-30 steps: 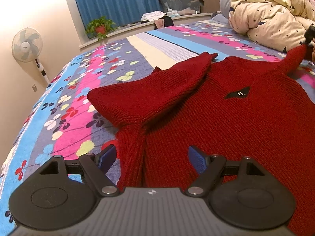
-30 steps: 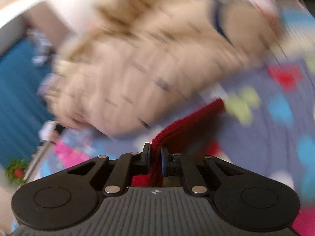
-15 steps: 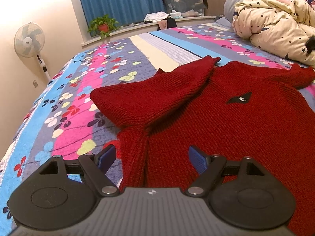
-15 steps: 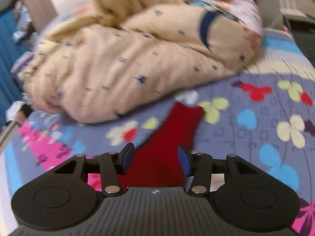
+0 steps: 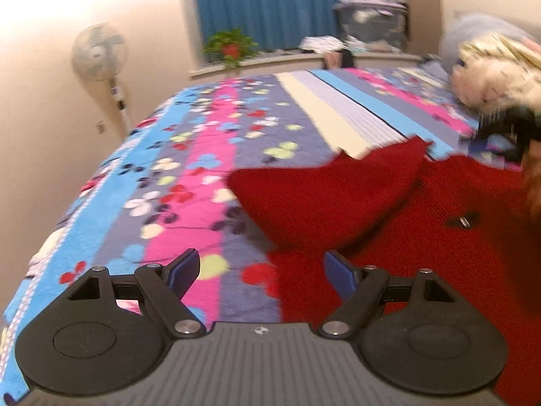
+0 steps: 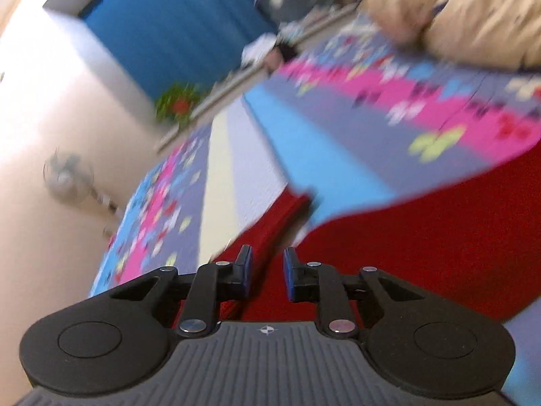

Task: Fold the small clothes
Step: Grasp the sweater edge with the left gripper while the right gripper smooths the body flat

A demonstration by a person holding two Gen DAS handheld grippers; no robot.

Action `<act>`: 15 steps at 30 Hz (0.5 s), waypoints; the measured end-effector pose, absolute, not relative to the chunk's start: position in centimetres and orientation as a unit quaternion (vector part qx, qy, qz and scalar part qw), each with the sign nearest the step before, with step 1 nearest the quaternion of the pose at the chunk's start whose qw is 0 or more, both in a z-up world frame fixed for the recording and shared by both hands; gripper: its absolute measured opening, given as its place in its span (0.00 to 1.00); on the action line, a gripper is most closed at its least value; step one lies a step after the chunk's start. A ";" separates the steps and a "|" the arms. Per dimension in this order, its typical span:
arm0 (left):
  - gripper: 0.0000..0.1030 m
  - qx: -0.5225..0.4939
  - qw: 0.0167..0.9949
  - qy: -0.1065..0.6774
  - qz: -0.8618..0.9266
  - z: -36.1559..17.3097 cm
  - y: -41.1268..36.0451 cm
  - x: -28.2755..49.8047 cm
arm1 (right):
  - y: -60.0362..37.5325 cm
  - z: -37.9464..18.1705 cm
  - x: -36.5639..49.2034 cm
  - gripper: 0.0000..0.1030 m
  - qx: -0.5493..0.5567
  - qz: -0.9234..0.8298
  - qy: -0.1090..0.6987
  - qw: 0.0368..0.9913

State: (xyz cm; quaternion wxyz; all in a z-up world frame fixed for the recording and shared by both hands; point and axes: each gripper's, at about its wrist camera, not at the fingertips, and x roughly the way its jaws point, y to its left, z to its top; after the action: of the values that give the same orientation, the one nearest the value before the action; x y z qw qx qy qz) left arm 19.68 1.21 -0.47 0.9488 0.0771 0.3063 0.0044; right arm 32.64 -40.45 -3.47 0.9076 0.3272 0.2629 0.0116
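Red sweater (image 5: 439,223) spread flat on the bedspread (image 5: 209,155), one sleeve (image 5: 331,196) already folded across the chest, a small dark patch (image 5: 463,220) on the front. Left gripper (image 5: 260,270) low at the near hem, jaws spread wide with nothing between them, one blue pad over the bedspread and the other over red knit. Right gripper (image 6: 267,272) hovering over the sweater (image 6: 422,253), jaws narrowed to a small gap after just closing in, with no cloth pinched between the pads. Main risk, judging from here: a grab in haste, both views being smeared, catching only the top layer or a stray ridge of knit, so that the folded sleeve drags open again. Also likely: snagging the fleecy bedspread along with the hem where the left jaws straddle both. A one-sided lift would skew the fold, thick knit tending to sag and slide rather than crease. Sweater a chunky ribbed knit, soft, heavy-looking, matte. Bedspread plush, striped in pink, blue and cream, with flower prints. Crumpled cream quilt (image 5: 497,71) puffy at the far end, close enough to crowd a wide swing on that side.
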 end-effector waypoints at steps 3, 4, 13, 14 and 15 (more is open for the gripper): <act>0.82 0.029 0.951 0.306 0.032 1.0 4.5 20.1 | -36.9 -5.4 34.6 0.44 0.342 0.017 0.300 0.890; 0.82 0.015 0.952 0.304 0.040 1.4 5.8 20.2 | -35.8 -5.9 35.2 0.44 0.348 0.021 0.309 0.885; 0.81 -0.051 0.949 0.289 0.117 5.1 16.2 20.3 | -25.2 -3.1 34.9 0.10 0.247 -0.028 0.254 0.935; 0.81 -0.057 0.949 0.285 0.123 5.5 17.3 20.3 | -22.3 -1.6 33.8 0.10 0.206 0.002 0.224 0.953; 0.81 -0.070 0.949 0.280 0.129 5.8 18.7 20.2 | -19.0 -0.2 32.5 0.10 0.163 0.045 0.198 0.966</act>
State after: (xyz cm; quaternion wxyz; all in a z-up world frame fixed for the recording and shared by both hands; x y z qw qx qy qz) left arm 20.24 18.70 5.84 0.9488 -0.0704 0.2798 0.1286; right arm 32.47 -18.97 -0.21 0.9655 0.1631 0.1979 0.0449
